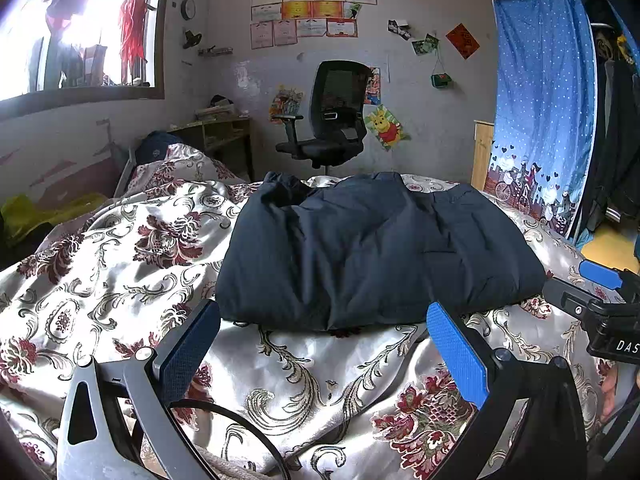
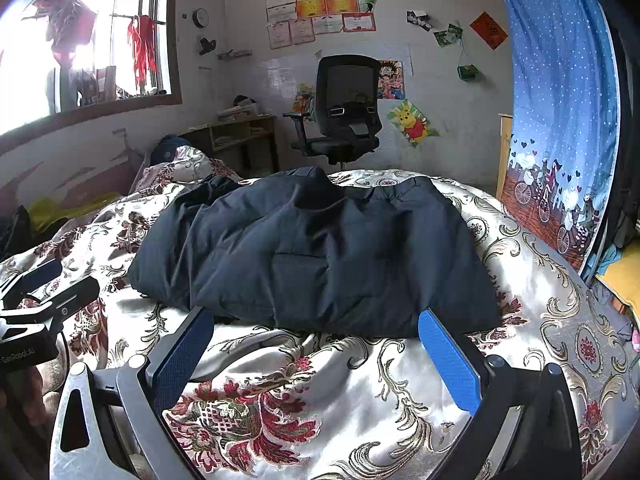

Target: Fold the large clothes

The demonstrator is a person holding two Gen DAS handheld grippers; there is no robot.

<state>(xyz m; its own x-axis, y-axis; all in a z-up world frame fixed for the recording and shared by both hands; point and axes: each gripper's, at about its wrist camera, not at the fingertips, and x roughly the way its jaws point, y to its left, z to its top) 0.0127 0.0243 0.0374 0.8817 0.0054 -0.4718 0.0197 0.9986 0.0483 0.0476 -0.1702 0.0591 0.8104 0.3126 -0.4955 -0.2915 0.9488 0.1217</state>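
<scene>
To the far left of both grippers we note a bright window, and below it the floral satin bedspread that runs under everything. Our left gripper hovers over the near edge of the bed with its blue-padded fingers spread wide, holding nothing. Just ahead of those fingertips lies the dark navy padded jacket: puffy, quilted, lying in a broad, roughly rectangular bundle with deep creases and a rumpled ridge along its far edge. Its near hem sits close to the left gripper's tips; we cannot tell whether it touches them. In the right wrist view the jacket fills the space directly in front of the right gripper, whose fingers are likewise spread apart and empty, the near hem just beyond the tips. Behind the jacket stands a black office chair. To the far right hangs a blue dotted curtain.
</scene>
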